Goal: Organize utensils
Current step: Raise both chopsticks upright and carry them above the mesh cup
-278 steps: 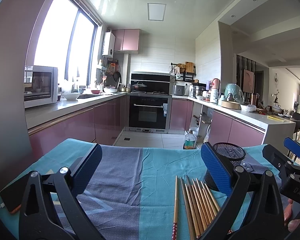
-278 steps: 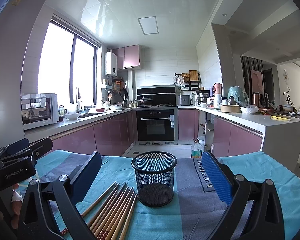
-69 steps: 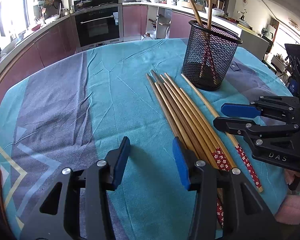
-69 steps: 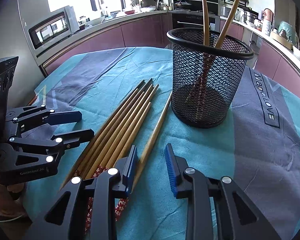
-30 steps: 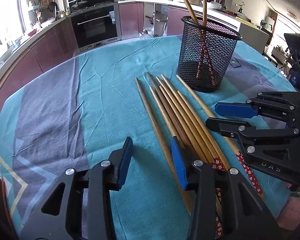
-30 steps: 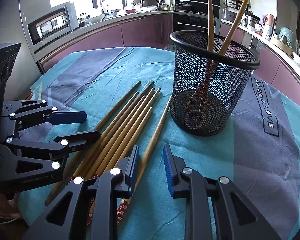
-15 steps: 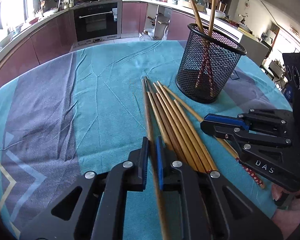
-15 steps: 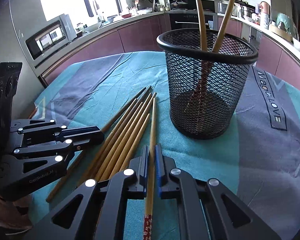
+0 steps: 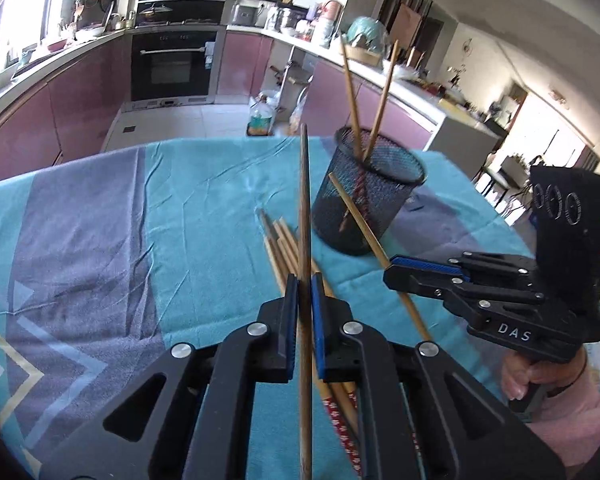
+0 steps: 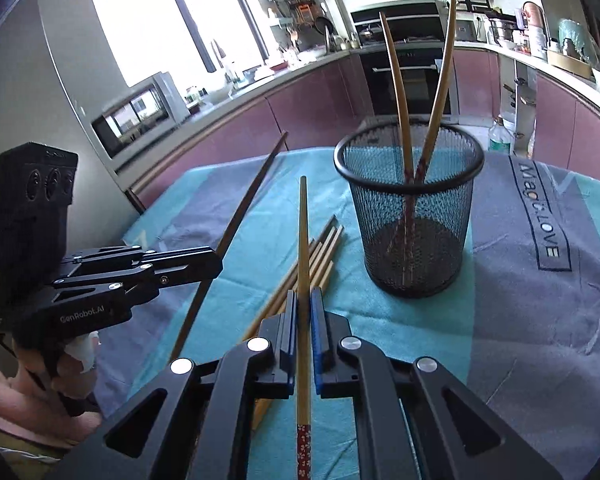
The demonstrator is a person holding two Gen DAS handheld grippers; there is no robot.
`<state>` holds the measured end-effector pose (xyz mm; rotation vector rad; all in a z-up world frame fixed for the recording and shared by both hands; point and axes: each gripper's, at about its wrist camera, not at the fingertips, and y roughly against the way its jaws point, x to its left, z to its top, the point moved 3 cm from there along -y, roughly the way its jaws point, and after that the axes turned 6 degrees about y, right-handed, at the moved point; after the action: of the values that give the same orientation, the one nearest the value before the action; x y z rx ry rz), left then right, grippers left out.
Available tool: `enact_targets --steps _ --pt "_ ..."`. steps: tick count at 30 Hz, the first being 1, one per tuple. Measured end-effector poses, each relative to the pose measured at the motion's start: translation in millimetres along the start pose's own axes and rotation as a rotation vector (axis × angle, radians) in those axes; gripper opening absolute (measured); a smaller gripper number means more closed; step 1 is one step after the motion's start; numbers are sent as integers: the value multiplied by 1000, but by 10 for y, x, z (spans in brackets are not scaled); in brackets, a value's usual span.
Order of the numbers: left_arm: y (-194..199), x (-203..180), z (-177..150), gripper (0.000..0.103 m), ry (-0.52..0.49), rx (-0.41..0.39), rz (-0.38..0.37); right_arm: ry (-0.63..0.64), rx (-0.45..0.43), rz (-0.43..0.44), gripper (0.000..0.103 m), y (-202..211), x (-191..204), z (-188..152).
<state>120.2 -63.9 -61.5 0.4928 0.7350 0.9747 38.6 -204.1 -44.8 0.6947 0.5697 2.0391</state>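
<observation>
My left gripper (image 9: 305, 280) is shut on a brown chopstick (image 9: 305, 208) and holds it raised above the table, tip pointing away. My right gripper (image 10: 304, 294) is shut on a lighter chopstick (image 10: 303, 232), also lifted off the cloth. A black mesh cup (image 10: 410, 216) stands on the table with two chopsticks (image 10: 398, 80) upright in it; it also shows in the left wrist view (image 9: 370, 196). Several more chopsticks (image 10: 320, 256) lie in a bundle on the cloth left of the cup. The right gripper shows in the left wrist view (image 9: 396, 270), the left gripper in the right wrist view (image 10: 216, 266).
The table carries a teal and grey-purple cloth (image 9: 100, 240). Behind it are kitchen counters with purple cabinets (image 10: 300, 112), an oven (image 9: 176, 68), a microwave (image 10: 140, 114) and a plastic bottle (image 9: 260, 122) on the floor.
Both grippers have lifted their chopsticks off the table and tilted them upward toward the cup. The bundle on the cloth is now two chopsticks fewer.
</observation>
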Motion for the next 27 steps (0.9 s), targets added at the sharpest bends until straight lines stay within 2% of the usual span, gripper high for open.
enact_targets --steps 5,13,19,27 --pt "274 -97 127 7 -8 -62 -71 -4 -74 33 5 242 10 101" --pt "673 -281 345 7 -17 -162 -155 5 -171 31 5 513 3 289" --pt "816 -397 562 7 -39 -238 -177 25 -234 17 5 677 -47 464" --pt "761 -595 866 7 -55 -313 -190 67 -297 -21 5 900 -105 718"
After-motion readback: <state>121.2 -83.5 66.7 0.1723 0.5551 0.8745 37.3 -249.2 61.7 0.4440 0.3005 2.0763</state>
